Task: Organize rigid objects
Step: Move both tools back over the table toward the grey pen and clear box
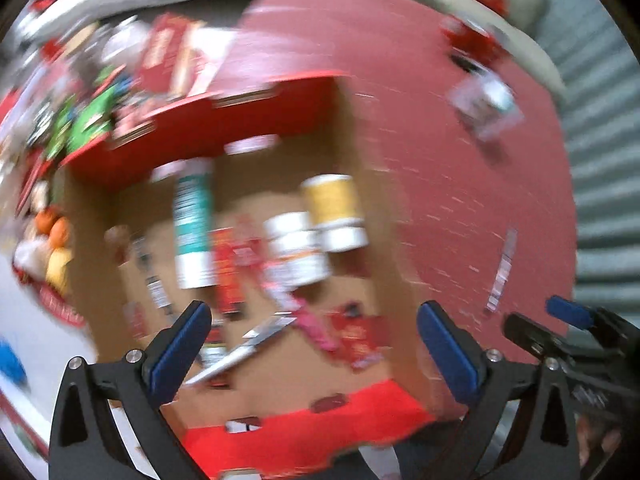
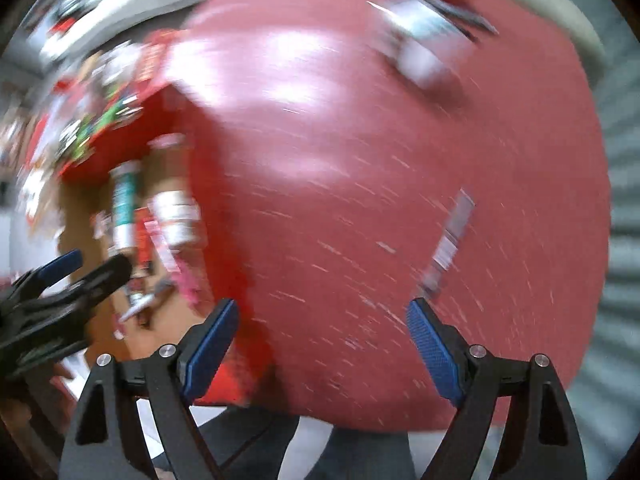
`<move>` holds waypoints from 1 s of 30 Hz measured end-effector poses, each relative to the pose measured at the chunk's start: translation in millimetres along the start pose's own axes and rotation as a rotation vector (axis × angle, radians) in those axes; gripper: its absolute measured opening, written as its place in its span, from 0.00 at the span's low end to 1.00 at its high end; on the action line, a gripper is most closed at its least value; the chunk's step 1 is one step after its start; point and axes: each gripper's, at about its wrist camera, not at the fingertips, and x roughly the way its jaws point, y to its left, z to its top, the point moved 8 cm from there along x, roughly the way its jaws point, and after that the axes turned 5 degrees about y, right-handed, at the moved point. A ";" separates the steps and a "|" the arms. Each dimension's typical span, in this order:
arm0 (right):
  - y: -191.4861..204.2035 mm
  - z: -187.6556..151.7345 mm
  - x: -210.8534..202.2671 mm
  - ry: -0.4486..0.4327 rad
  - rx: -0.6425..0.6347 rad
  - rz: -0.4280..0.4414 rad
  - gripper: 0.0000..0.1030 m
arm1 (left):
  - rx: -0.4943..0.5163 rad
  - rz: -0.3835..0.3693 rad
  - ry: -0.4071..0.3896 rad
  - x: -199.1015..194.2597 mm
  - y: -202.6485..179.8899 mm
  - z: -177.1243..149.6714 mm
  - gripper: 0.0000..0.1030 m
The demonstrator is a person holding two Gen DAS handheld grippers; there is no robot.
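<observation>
My left gripper and right gripper both gape wide and empty, the left above the cardboard box holding blurred bottles, the right over the red tabletop.

The open box at the centre of the left wrist view looks like matt brown cardboard with red printed flaps. The round table filling the right wrist view has a smooth, glossy dark-red top that catches white glare. The left gripper and right gripper are matt black plastic with silvery metal pins; the right's blue pads look finely ribbed.
</observation>
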 end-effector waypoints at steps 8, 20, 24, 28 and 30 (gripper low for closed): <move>-103.9 -43.4 20.0 0.049 0.301 0.025 0.84 | 0.260 -0.013 0.050 19.8 -126.4 10.7 1.00; -200.8 -89.1 47.4 0.126 0.442 0.057 0.84 | 0.378 0.161 0.143 128.8 -232.2 21.3 1.00; -220.6 -91.4 50.9 0.138 0.442 0.054 0.84 | 0.389 0.214 0.152 158.8 -240.1 26.1 1.00; -235.6 -88.8 50.5 0.140 0.426 0.058 0.84 | 0.357 0.194 0.151 169.3 -237.0 27.5 1.00; -242.0 -84.8 50.4 0.135 0.395 0.074 0.84 | 0.362 0.183 0.146 169.8 -235.7 27.5 1.00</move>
